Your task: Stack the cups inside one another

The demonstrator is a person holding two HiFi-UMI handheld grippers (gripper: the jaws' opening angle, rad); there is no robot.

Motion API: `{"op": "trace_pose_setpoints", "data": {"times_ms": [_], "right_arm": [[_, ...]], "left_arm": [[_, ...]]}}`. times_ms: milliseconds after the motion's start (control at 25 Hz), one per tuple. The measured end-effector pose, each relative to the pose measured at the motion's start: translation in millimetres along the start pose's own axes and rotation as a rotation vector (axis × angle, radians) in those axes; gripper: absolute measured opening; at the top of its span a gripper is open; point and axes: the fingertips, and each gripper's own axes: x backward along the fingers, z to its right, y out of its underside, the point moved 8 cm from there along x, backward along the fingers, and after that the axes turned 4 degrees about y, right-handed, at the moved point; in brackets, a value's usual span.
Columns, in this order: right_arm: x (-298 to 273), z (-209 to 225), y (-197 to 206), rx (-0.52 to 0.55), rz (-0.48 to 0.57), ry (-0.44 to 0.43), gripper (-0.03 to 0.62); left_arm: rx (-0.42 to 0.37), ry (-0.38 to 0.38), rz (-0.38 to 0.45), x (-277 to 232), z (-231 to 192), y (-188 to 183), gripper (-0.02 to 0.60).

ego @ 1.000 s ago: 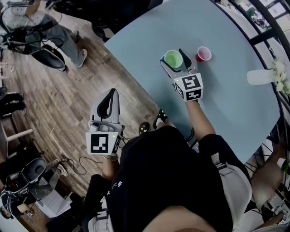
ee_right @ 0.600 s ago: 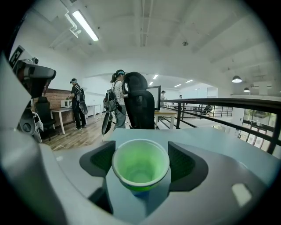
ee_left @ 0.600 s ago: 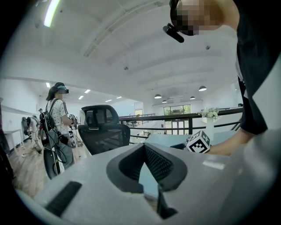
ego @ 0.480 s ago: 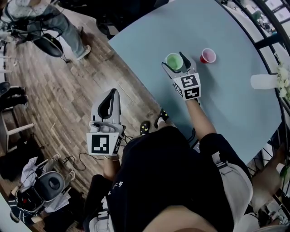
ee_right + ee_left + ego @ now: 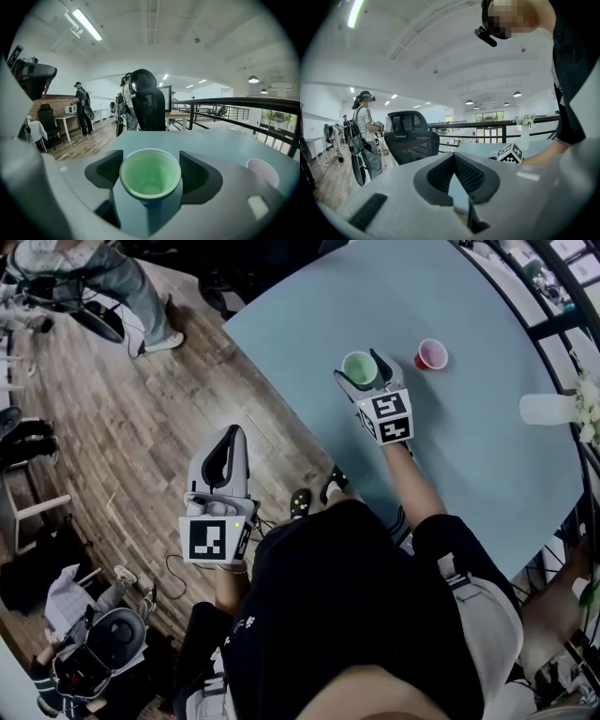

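1. Currently the right tool (image 5: 360, 368) is clamped on the green cup (image 5: 359, 365). One jaw sits on each side, with the pads against the wall just under the rim. The cup is upright, mouth up, and looks empty.
2. Likely reason for the side grip: it leaves the base and lower wall free, so the cup can drop straight into another one.
3. The green cup is over the tabletop (image 5: 469, 456), well in from the edge. No view shows whether it rests on the surface or is lifted off it.
4. The red cup (image 5: 431, 354) stands upright on the tabletop to the right of the green one, near it but not touching. Its mouth is open and nothing is in it, so it is probably the receiver.
5. The left tool (image 5: 225, 454) has its jaws together with nothing between them. It is held off the tabletop, over the wooden floor (image 5: 141, 427) beside the person. It looks parked out of the way, since one tool can handle this step.
6. No brand or print is legible on either cup. The only markings are black-and-white square patterns on the marker cubes (image 5: 389, 418), and these are not text.
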Motion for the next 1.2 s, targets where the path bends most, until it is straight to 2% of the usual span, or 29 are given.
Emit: {"op": "trace_pose_setpoints", "data": {"times_ms": [560, 920, 1200], "right_arm": [[0.3, -1.8, -1.2, -0.018, 0.006, -0.01, 0.378], [18.0, -4.8, -17.2, -0.063, 0.096, 0.007, 0.377], [47.2, 0.4, -28.2, -0.139, 0.164, 0.033, 0.318]], "left_arm": [[0.003, -0.01, -0.003, 3.8, -2.5, -1.8, -0.008], [0.0, 0.012, 0.016, 6.2, -4.2, 1.3, -0.008], [-0.011, 0.072, 0.033, -4.5, -1.9, -0.8, -0.008]]}}
